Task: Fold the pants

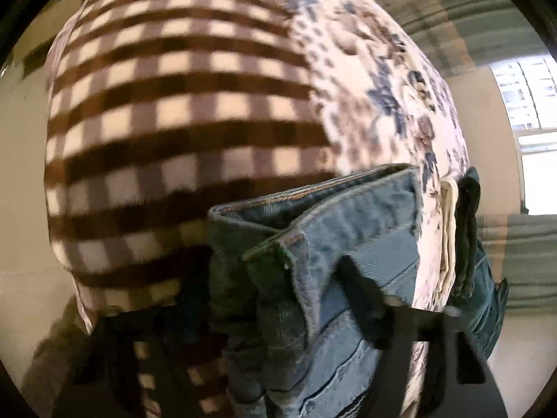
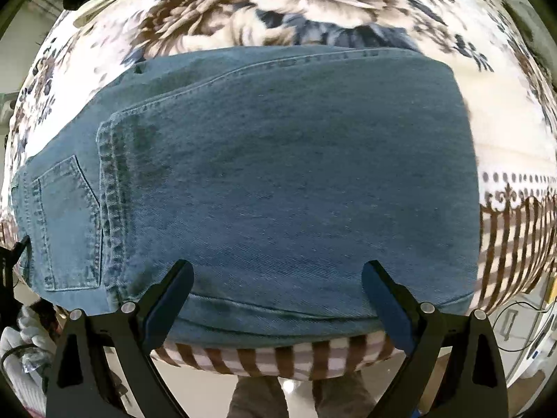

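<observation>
The blue denim pants [image 2: 278, 174] lie folded on a blanket [image 2: 313, 3] with brown flowers and a brown check border. A back pocket [image 2: 66, 223] shows at the left of the right wrist view. My right gripper [image 2: 278, 292] is open and empty, its two fingers spread just above the near edge of the pants. In the left wrist view my left gripper [image 1: 365, 299] is shut on a bunched waistband part of the pants [image 1: 348, 230], held up over the check blanket [image 1: 181, 111]. Its dark fingers [image 1: 362, 296] are partly buried in the denim.
The blanket covers a raised surface whose near edge [image 2: 271, 358] shows in the right wrist view, with floor and a person's legs [image 2: 264, 397] below. A gloved hand [image 2: 21, 351] is at the lower left. A window [image 1: 529, 101] and curtain are at the right of the left wrist view.
</observation>
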Demonstrator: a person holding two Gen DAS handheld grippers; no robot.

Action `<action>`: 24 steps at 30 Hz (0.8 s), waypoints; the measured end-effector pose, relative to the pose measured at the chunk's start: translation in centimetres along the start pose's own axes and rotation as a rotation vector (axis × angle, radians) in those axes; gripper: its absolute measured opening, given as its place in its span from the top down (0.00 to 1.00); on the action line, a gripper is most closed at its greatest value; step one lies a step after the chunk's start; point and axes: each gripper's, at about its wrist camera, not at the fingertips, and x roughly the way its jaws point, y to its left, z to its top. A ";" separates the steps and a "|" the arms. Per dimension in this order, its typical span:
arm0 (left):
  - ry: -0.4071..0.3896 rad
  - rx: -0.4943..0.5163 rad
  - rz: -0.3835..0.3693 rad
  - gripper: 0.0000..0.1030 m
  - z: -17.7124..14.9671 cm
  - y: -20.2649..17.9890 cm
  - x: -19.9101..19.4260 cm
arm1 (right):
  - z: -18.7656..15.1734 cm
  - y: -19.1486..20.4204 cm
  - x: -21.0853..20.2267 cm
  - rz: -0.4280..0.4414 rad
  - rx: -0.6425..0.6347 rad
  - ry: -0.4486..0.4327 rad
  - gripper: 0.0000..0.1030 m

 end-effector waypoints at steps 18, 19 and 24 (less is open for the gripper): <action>-0.116 0.213 -0.094 0.73 -1.3 -3.6 -3.3 | 2.4 -0.6 0.5 -0.178 -0.009 -0.040 0.04; -0.128 0.241 -0.101 0.73 -1.8 -4.4 -4.1 | 2.4 -0.9 0.4 -0.173 -0.004 -0.045 0.04; -0.157 0.408 -0.136 0.74 -5.3 -9.1 -9.0 | 1.1 -4.1 -1.1 -0.192 0.015 -0.072 0.04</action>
